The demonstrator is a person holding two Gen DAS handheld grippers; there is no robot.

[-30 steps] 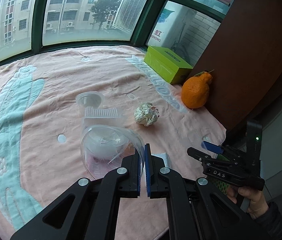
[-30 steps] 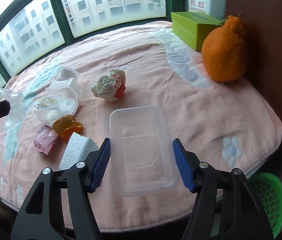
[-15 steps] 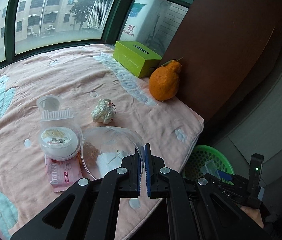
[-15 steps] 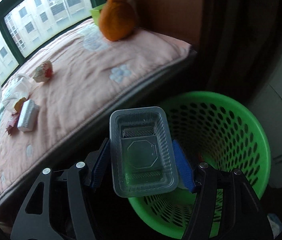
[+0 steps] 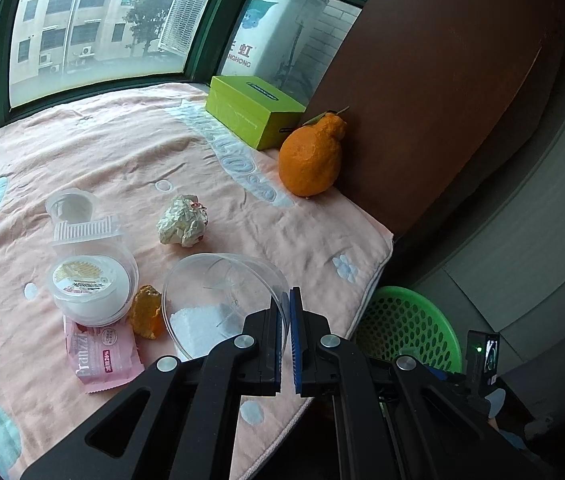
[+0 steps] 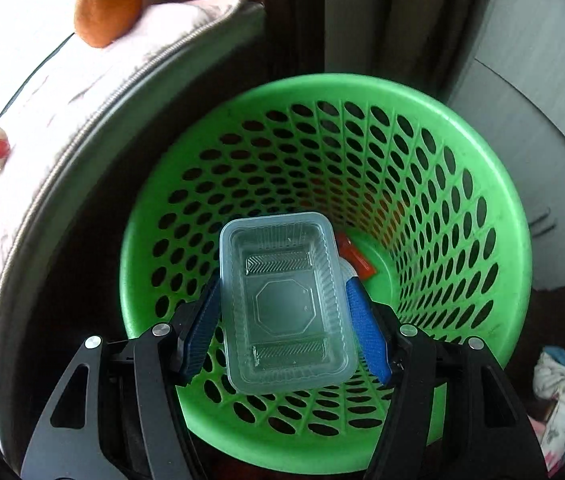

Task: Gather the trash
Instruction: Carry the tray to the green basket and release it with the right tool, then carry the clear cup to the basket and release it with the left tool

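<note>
My right gripper [image 6: 284,308] is shut on a clear rectangular plastic tray [image 6: 286,304] and holds it over the mouth of the green mesh basket [image 6: 462,184], which has a red scrap at its bottom. My left gripper [image 5: 285,320] is shut on the rim of a clear plastic cup [image 5: 218,300] above the pink cloth. On the cloth lie a crumpled paper ball [image 5: 182,221], a white lidded tub [image 5: 86,288], an orange peel [image 5: 146,312], a pink wrapper [image 5: 100,354] and a white foam block seen through the cup. The basket also shows in the left wrist view [image 5: 406,326].
A whole orange fruit [image 5: 310,156] and a green box [image 5: 252,110] sit at the far right of the cloth by a brown panel. Small clear containers [image 5: 72,210] lie at the left. The basket stands on the floor below the cloth's edge.
My right gripper carried the tray from above the cloth, over the edge, to directly above the basket. My left gripper with the cup drew back and rightward; the view now takes in the basket.
</note>
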